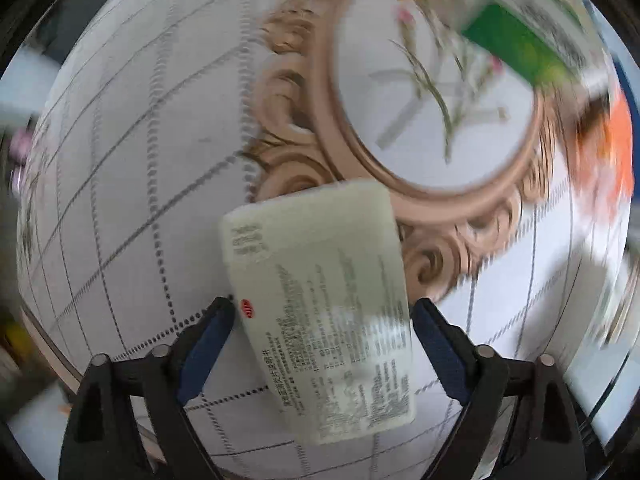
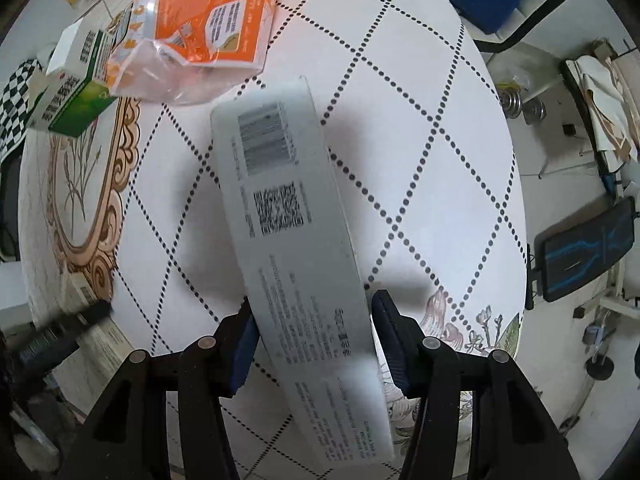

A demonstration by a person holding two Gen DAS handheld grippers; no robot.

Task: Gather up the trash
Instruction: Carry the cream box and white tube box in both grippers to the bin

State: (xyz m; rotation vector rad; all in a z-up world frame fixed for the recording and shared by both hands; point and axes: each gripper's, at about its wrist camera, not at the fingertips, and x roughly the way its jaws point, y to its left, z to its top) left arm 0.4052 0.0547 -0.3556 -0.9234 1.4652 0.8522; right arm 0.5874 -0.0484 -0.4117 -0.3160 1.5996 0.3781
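Left gripper (image 1: 323,312) clasps a blurred printed leaflet (image 1: 320,304); right gripper (image 2: 311,330) clasps a barcoded white carton (image 2: 296,248), text illegible.

leaflet (image 1: 320,304): matt paper | long box (image 2: 296,248): matt card | bag (image 2: 200,28): glossy plastic

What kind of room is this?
Probably a room at home. A round table wears a white dotted-diamond tablecloth, metal dumbbells lie on the floor, and an orange plastic snack bag and green-white cardboard box litter it.
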